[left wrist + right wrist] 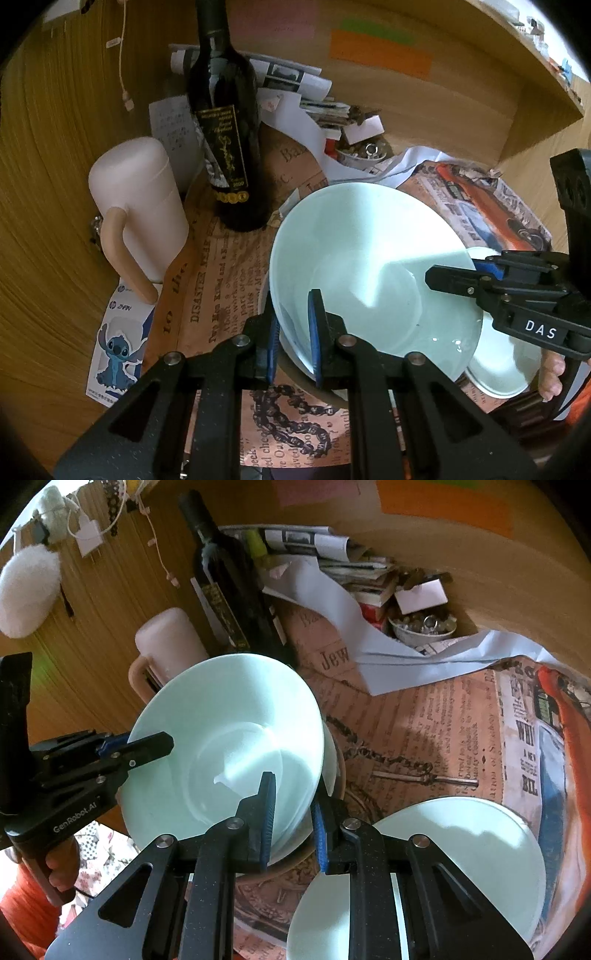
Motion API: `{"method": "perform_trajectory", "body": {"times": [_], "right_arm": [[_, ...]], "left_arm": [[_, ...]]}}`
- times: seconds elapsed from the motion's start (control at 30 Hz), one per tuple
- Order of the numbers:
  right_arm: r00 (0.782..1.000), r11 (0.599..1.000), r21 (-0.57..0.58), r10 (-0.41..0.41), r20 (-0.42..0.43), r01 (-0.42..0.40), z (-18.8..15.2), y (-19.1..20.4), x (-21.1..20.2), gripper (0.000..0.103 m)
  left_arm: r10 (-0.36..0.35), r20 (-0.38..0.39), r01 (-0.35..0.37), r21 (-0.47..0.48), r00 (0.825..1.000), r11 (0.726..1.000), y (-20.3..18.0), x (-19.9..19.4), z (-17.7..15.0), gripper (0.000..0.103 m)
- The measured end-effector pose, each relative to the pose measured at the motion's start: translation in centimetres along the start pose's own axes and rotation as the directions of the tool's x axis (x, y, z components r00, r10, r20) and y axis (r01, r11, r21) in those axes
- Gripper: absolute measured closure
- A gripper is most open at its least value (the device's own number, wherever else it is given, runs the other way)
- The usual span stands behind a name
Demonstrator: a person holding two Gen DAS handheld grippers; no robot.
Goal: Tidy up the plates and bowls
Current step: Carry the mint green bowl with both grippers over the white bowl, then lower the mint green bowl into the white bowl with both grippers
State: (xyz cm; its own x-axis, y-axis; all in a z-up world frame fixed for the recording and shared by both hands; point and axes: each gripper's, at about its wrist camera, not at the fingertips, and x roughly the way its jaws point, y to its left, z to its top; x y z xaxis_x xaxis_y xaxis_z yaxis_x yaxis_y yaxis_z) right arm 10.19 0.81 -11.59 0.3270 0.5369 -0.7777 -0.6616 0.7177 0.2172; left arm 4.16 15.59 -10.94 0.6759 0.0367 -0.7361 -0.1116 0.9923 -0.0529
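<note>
While both tongs are pinching opposite rims of the pale green bowl point(369, 266), the left gripper point(295, 332) and right gripper point(293, 812) are each clenching on it above a brown dish point(341, 775). A second green bowl point(461, 849) is sitting just right of the right tongs. Judgement: keeping the rim level and lowering both sides together should seat it cleanly.

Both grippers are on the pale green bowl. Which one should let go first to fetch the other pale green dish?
Right, probably. The right gripper and left gripper both clamp the pale green bowl rim, but the other pale green dish lies directly under the right gripper's side, away from the left.
</note>
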Motion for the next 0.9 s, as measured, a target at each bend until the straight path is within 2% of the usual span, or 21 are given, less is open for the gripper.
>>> {"method": "perform_trajectory", "body": {"times": [0.3, 0.6, 0.83, 0.9], "right_arm": [[0.999, 0.998, -0.063, -0.034, -0.026, 0.032, -0.1, 0.8, 0.8, 0.086], [0.995, 0.985, -0.147, -0.093, -0.022, 0.089, -0.2, 2.0, 1.1, 0.080], [0.997, 0.984, -0.162, -0.076, -0.015, 0.073, 0.0, 2.4, 0.6, 0.063], [0.997, 0.984, -0.163, -0.080, -0.013, 0.077, 0.1, 2.5, 0.5, 0.062]], "left_arm": [[0.010, -0.035, -0.010, 0.000, 0.999, 1.000, 0.5, 0.7, -0.6, 0.089], [0.018, -0.044, -0.018, -0.001, 0.999, 1.000, 0.6, 1.1, -0.5, 0.088], [0.006, -0.082, -0.007, -0.017, 0.997, 1.000, 1.0, 2.0, -0.7, 0.077], [0.004, -0.082, -0.006, -0.018, 0.997, 1.000, 1.0, 2.0, -0.7, 0.076]]}}
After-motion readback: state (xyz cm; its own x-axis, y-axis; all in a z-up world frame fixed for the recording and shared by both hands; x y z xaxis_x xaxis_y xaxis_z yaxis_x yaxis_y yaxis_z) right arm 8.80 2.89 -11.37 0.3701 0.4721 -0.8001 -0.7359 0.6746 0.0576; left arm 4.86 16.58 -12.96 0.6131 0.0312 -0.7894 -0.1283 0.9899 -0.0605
